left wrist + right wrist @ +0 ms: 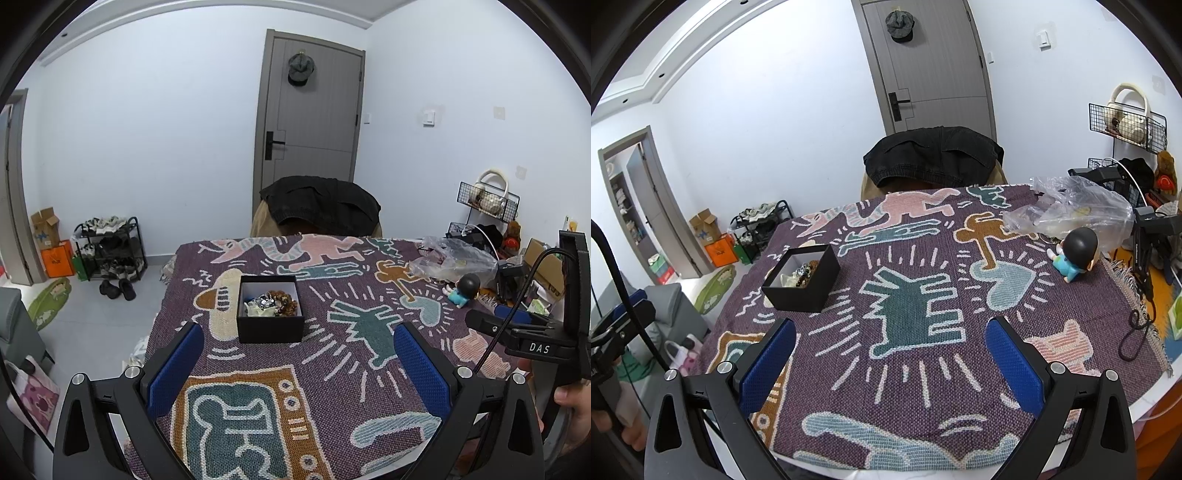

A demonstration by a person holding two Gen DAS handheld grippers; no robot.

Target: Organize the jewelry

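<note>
A black open box [270, 325] stands on the patterned purple cloth, white inside, holding a tangle of jewelry [271, 304]: brown beads, silver pieces, pale items. My left gripper [299, 354] is open and empty, just in front of the box and above the cloth. In the right wrist view the box [802, 282] sits at the left with the jewelry [801, 275] inside. My right gripper [891, 350] is open and empty, to the right of the box over the middle of the cloth. The right gripper also shows in the left wrist view [517, 321].
A crumpled clear plastic bag [1075, 212] and a small black-haired figurine [1075, 254] lie at the table's back right. A chair with a black jacket [932, 155] stands behind the table. Black cables [1141, 295] hang at the right edge. A shoe rack [109, 247] stands on the floor at left.
</note>
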